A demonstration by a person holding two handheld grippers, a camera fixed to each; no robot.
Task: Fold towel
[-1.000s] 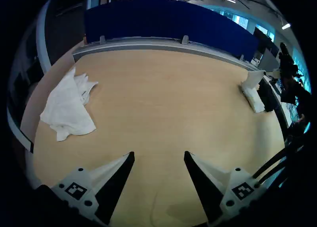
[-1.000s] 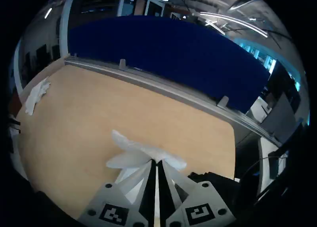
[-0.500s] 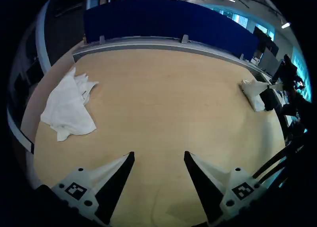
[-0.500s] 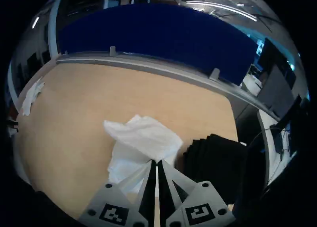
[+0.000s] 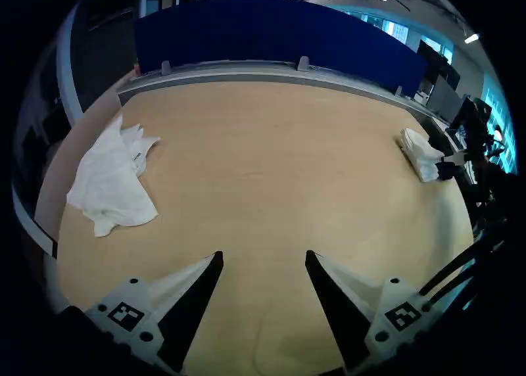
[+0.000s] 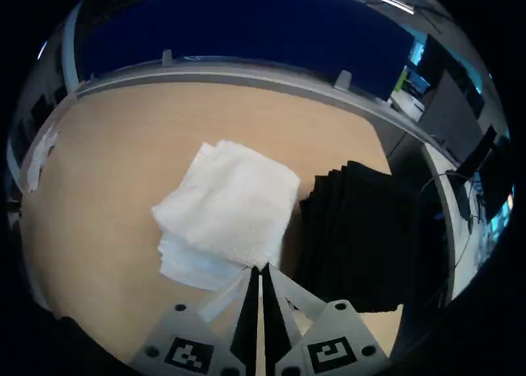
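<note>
Towel, white, folded terry [image 6: 230, 198]: lies on top of a white pile, just beside stacked black cloths [image 6: 361, 235], on light wooden table [image 6: 131, 133] | right gripper [image 6: 260, 271]: fingers together at its near edge, pinch unclear | left gripper [image 5: 263, 258]: spread wide over bare tabletop | crumpled white towel [image 5: 112, 182]: table's left side

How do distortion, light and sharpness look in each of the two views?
Left gripper view: the fisheye curves the blue divider and desk edge; the crumpled towel looks sharp. Right gripper view: the folded white towel is bright but textured; the black stack beside it loses detail.
</note>
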